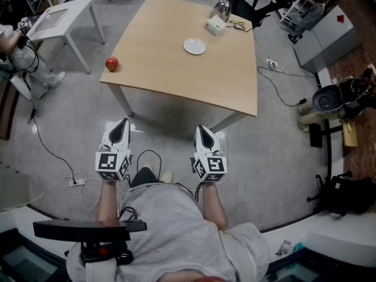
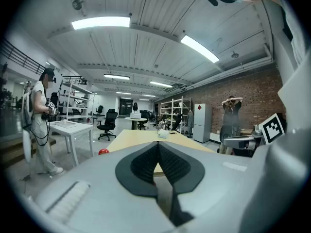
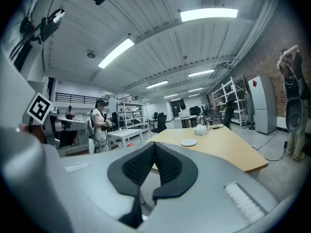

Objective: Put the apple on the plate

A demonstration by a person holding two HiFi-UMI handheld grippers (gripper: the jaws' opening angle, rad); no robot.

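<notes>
A red apple [image 1: 111, 64] sits at the near left corner of the wooden table [image 1: 176, 69]. It shows small and red in the left gripper view [image 2: 103, 152]. A small white plate [image 1: 194, 46] lies near the table's middle and appears in the right gripper view [image 3: 188, 142]. Both grippers hover over the floor short of the table's near edge. My left gripper [image 1: 122, 124] has its jaws together with nothing between them. My right gripper [image 1: 201, 129] is shut and empty too.
A white tissue box [image 1: 215, 25] and a shiny kettle [image 1: 222, 9] stand at the table's far edge. A white side table [image 1: 59, 17] is at the left, with a person [image 2: 37, 120] beside it. Cables [image 1: 59, 157] trail on the floor. Office chairs stand beyond.
</notes>
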